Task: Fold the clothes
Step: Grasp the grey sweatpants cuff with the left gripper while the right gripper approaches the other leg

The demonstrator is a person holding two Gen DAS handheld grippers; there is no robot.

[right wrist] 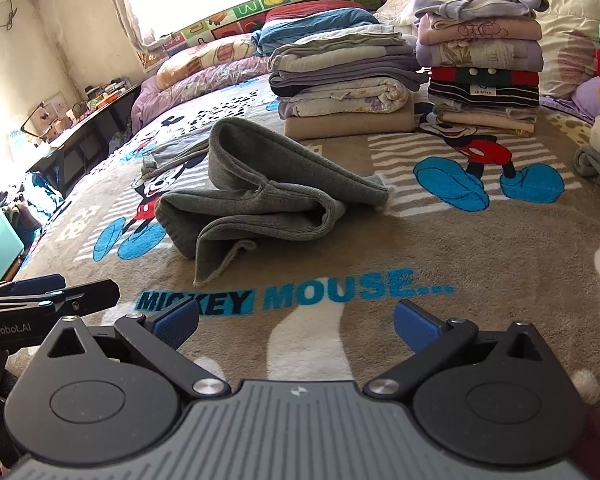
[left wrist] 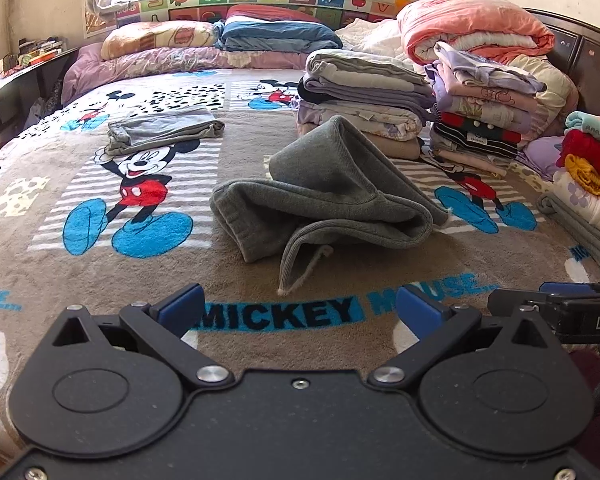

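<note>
A bed fills the room, spread with a brown blanket printed with cartoon mice and the words "MICKEY MOUSE..."; a bright window stands at the far wall. Folded clothing stacks sit far right, one label reading "children". "GenRobot.AI" shows on the left gripper. It and the right gripper hover spread wide, holding nothing. The crumpled grey garment lies ahead of both, apart from them
</note>
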